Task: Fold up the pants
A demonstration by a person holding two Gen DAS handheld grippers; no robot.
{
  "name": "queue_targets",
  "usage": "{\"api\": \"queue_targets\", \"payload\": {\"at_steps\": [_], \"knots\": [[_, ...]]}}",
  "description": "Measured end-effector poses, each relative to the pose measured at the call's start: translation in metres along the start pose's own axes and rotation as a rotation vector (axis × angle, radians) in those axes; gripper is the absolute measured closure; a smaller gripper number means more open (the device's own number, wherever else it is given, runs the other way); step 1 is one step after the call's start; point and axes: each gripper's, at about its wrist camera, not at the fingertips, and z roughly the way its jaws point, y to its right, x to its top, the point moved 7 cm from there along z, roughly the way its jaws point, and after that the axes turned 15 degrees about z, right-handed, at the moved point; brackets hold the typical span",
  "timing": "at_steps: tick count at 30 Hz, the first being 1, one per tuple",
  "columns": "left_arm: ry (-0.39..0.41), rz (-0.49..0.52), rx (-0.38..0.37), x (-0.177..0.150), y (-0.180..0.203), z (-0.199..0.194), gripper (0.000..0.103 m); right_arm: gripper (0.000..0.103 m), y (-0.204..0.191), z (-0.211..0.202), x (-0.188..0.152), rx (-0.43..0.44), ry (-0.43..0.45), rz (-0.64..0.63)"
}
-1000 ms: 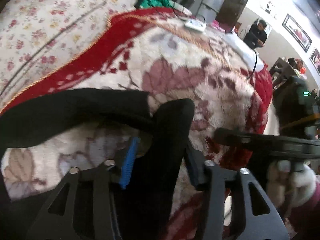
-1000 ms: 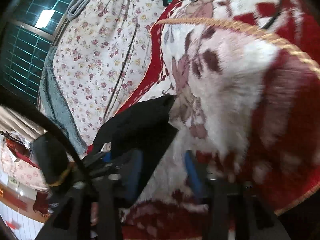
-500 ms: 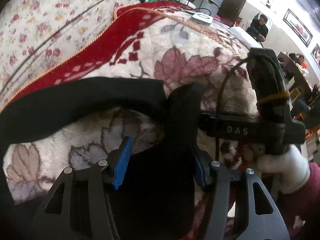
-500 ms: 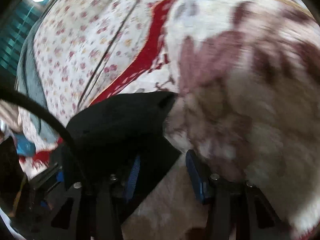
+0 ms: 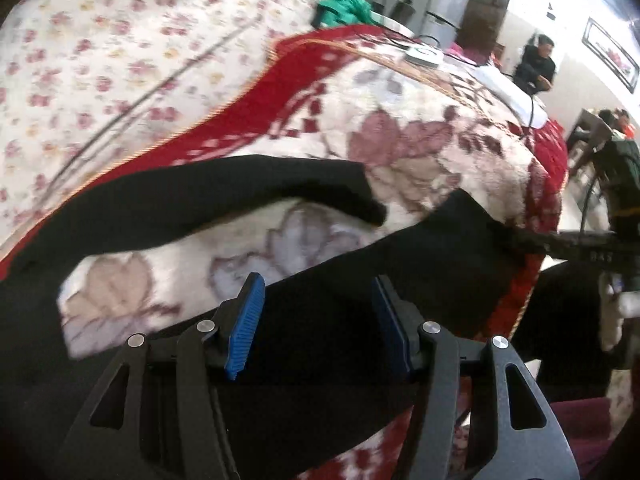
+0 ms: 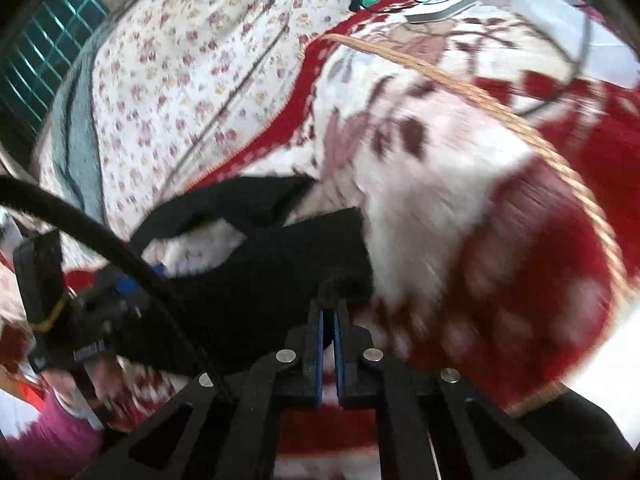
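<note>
Two tools at work. Your right tool (image 6: 329, 312) is clamped on a hem of the black pants (image 5: 320, 344), pads pressed together with cloth pinched at the tips. Your left tool (image 5: 316, 320) stands wide, blue pads astride one leg, not pressing. Pants lie spread on the red floral blanket (image 5: 420, 152) on the bed.

The black fabric pants (image 5: 320, 352) are cut off by the lower and left edges of the left wrist view, and their waist is hidden beneath the black gripper frame. In the right wrist view, the red and cream floral plush blanket (image 6: 500, 240) is smeared by motion blur. The seated figures in the far room are too small to be made out.
</note>
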Motion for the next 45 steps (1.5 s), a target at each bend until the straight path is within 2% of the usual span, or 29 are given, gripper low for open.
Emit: {"api": "queue_targets", "payload": {"at_steps": [3,4,5,7,10,11,12,14,17,20,24,28,29,32,34,37,39,41,45], "knots": [[-0.030,-0.036,0.010,-0.015,-0.005,0.008,0.048,0.098,0.013,0.025,-0.015,-0.140,-0.101,-0.058],[-0.048,-0.047,0.012,-0.020,-0.007,0.011,0.048,0.098,0.014,0.028,-0.015,-0.137,-0.110,-0.043],[-0.068,-0.066,0.011,-0.026,-0.009,0.015,0.048,0.097,0.015,0.025,-0.012,-0.116,-0.104,-0.010],[-0.054,-0.100,0.001,-0.033,-0.013,0.011,0.048,0.094,0.010,0.010,-0.001,-0.072,-0.065,0.024],[-0.025,-0.162,-0.027,-0.038,-0.019,-0.006,0.048,0.087,-0.013,-0.018,0.016,-0.058,0.046,-0.056],[-0.008,-0.197,-0.026,-0.042,-0.026,-0.017,0.048,0.080,-0.022,-0.024,0.020,-0.031,0.066,-0.077],[0.004,-0.220,-0.016,-0.047,-0.031,-0.025,0.048,0.069,-0.036,-0.027,0.024,0.023,0.076,-0.095],[0.008,-0.264,0.023,-0.057,-0.045,-0.040,0.048,0.059,-0.059,-0.020,0.031,0.112,0.069,-0.114],[0.029,-0.359,0.125,-0.078,-0.071,-0.070,0.048,0.059,-0.093,0.004,0.031,0.202,0.027,-0.136],[0.037,-0.433,0.199,-0.105,-0.091,-0.092,0.048,0.059,-0.127,0.036,0.025,0.254,-0.036,-0.137],[0.008,-0.522,0.256,-0.143,-0.115,-0.103,0.048,0.059,-0.165,0.079,0.019,0.359,-0.137,-0.086],[0.053,-0.637,0.226,-0.158,-0.144,-0.118,0.048,0.059,-0.191,0.104,0.012,0.377,-0.173,-0.091],[0.066,-0.673,0.226,-0.158,-0.156,-0.121,0.047,0.059,-0.195,0.110,0.013,0.393,-0.181,-0.070],[0.105,-0.799,0.195,-0.157,-0.192,-0.123,0.034,0.054,-0.187,0.124,0.019,0.440,-0.203,0.035],[0.127,-0.872,0.158,-0.154,-0.213,-0.120,0.033,0.052,-0.176,0.133,0.023,0.426,-0.202,0.105],[0.116,-0.926,0.141,-0.145,-0.241,-0.107,0.033,0.049,-0.155,0.145,0.031,0.412,-0.211,0.209],[0.095,-0.966,0.114,-0.139,-0.258,-0.089,0.033,0.049,-0.145,0.151,0.038,0.433,-0.221,0.269],[0.086,-0.995,0.093,-0.134,-0.272,-0.073,0.033,0.050,-0.143,0.154,0.046,0.442,-0.217,0.287],[0.074,-1.058,0.111,-0.128,-0.301,-0.048,0.033,0.050,-0.143,0.165,0.063,0.435,-0.201,0.321]]}}
